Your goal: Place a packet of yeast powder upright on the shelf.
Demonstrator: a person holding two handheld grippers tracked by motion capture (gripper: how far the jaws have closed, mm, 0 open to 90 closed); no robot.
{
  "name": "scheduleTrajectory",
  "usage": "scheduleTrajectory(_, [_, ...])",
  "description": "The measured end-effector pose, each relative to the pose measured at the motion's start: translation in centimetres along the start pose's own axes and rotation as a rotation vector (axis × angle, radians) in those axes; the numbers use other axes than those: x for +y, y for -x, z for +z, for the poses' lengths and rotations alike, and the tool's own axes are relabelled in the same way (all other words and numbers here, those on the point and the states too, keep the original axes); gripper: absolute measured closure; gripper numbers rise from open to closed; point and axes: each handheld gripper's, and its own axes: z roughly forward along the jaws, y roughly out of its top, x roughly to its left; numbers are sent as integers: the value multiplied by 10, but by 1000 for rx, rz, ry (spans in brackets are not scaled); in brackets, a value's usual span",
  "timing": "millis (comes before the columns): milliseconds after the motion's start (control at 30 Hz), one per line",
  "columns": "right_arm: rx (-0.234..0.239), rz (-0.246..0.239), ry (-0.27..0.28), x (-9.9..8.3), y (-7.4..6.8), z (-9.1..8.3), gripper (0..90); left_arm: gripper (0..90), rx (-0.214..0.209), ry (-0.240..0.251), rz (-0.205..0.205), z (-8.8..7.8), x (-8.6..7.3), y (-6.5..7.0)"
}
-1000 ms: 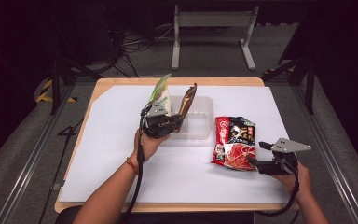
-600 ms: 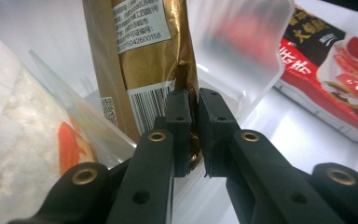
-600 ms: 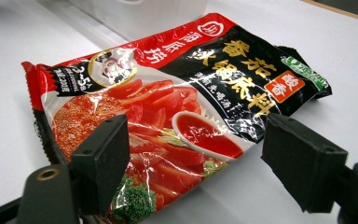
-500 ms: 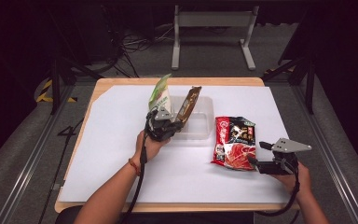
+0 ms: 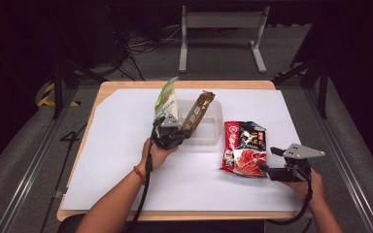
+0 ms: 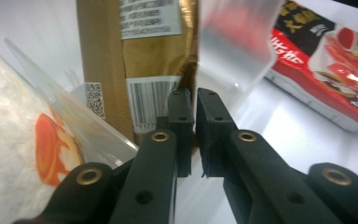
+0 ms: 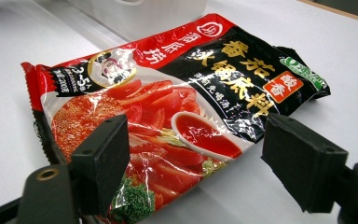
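Left gripper (image 5: 182, 130) has its jaws nearly pressed together, a thin slit between the pads; they have just been closing then easing slightly, pinching the lower edge of the brown packet (image 5: 197, 109), which stands tilted against the clear plastic tray (image 5: 212, 127). A green-and-white packet (image 5: 166, 101) rises just beside it. Right gripper (image 5: 266, 160) rests on the white surface (image 5: 116, 145), jaws spread wide, either side of the near end of the red hotpot sachet (image 5: 243, 147), pads not pressing it.
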Motion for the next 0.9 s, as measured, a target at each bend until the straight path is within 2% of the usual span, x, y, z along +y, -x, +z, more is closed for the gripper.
scheduleTrajectory(133, [2, -2, 1, 1, 0, 0, 239, 785, -18, 8, 38, -12, -1, 6])
scheduleTrajectory(167, [2, -2, 1, 1, 0, 0, 239, 740, -18, 8, 38, -12, -1, 6])
scheduleTrajectory(200, [5, 5, 5, 1, 0, -1, 239, 693, -22, 14, 58, -16, -2, 7])
scheduleTrajectory(267, [8, 11, 6, 1, 0, -1, 239, 671, -28, 21, 81, -24, -2, 10])
scheduleTrajectory(400, [14, 28, 8, 1, 2, -1, 227, 513, -17, 13, 120, -37, -7, 13])
scheduleTrajectory(500, [15, 33, 11, 1, 3, -2, 224, 409, -13, 10, 133, -49, -14, 11])
scheduleTrajectory(600, [25, 36, 13, 2, 3, -2, 225, 348, -5, 4, 136, -58, -19, 8])
scheduleTrajectory(733, [35, 37, 10, 3, 5, -1, 217, 307, -11, 15, 135, -70, -25, 3])
scheduleTrajectory(767, [39, 38, 14, 4, 5, -2, 217, 306, -11, 30, 149, -80, -29, 1])
scheduleTrajectory(900, [38, 37, 15, 5, 7, -3, 227, 260, -12, 37, 154, -90, -35, -4])
